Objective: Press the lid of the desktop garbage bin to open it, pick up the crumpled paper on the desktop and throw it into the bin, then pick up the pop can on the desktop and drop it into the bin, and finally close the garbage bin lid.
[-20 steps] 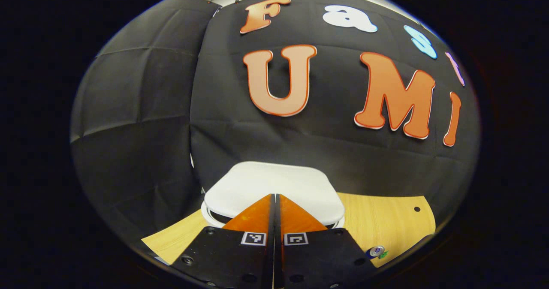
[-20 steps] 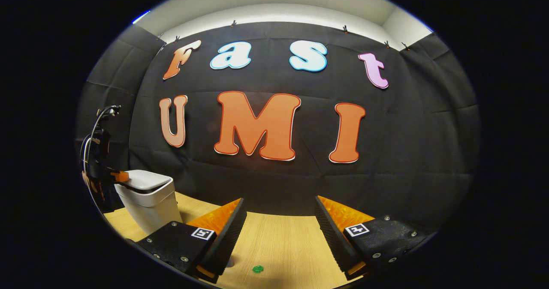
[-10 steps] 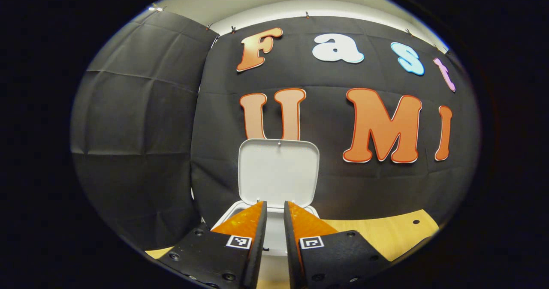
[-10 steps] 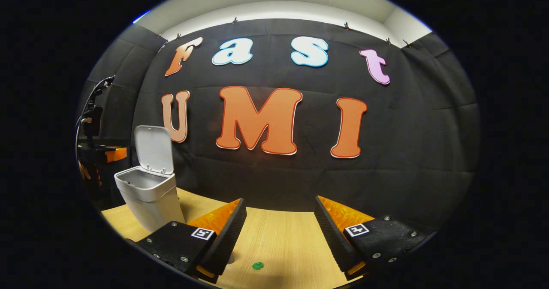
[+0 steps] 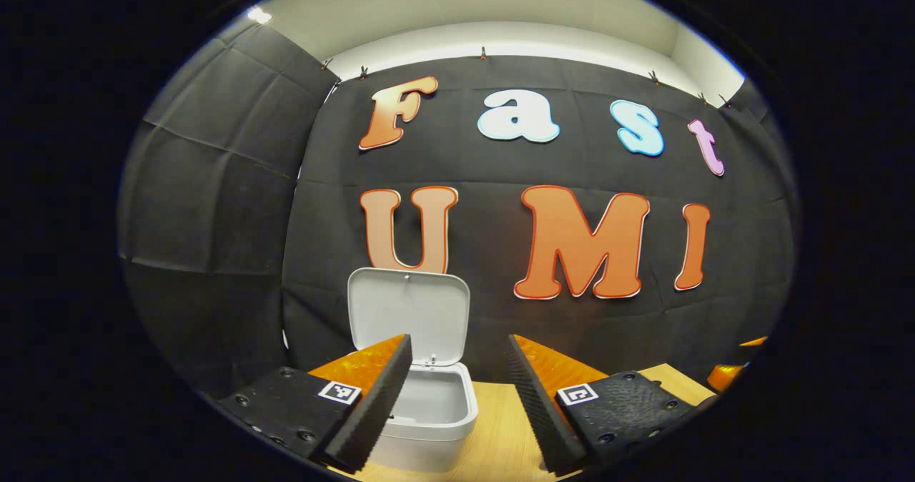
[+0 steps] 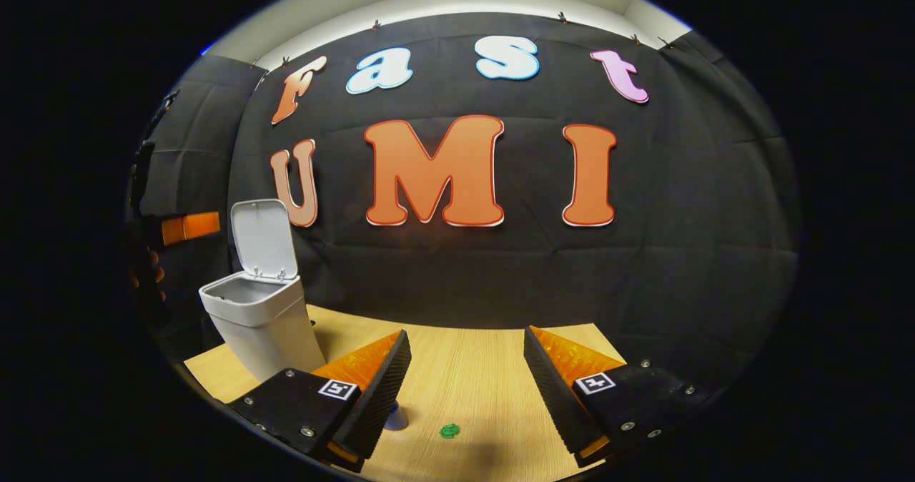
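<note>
- White desktop garbage bin (image 6: 261,321) standing on the light wooden desktop (image 6: 465,389), close to the black booth wall at the far left of the right gripper view; also low and centre in the left gripper view (image 5: 429,417).
- Lid (image 6: 263,239) swung up and standing nearly upright on its rear hinge, inner face toward both cameras; seen again in the left gripper view (image 5: 409,316).
- Bin mouth open; not possible to tell from either view whether anything lies inside.
- Left gripper (image 5: 457,396) poised in front of the bin with fingers spread apart, nothing between them, the bin's front rim showing through the gap; no contact with bin or lid.
- Same gripper visible in the right gripper view as a dark shape with a bright side panel (image 6: 187,227) above and left of the bin, a fingertip of the holding hand at the edge.
- Right gripper (image 6: 461,396) low over the desktop, well apart from the bin, fingers wide and holding nothing.
- Small green object (image 6: 449,431) lying on the wood between those fingers; too small to identify.
- Pale rounded item (image 6: 395,417) tucked just beside the left-hand finger, mostly hidden; identity unclear.
</note>
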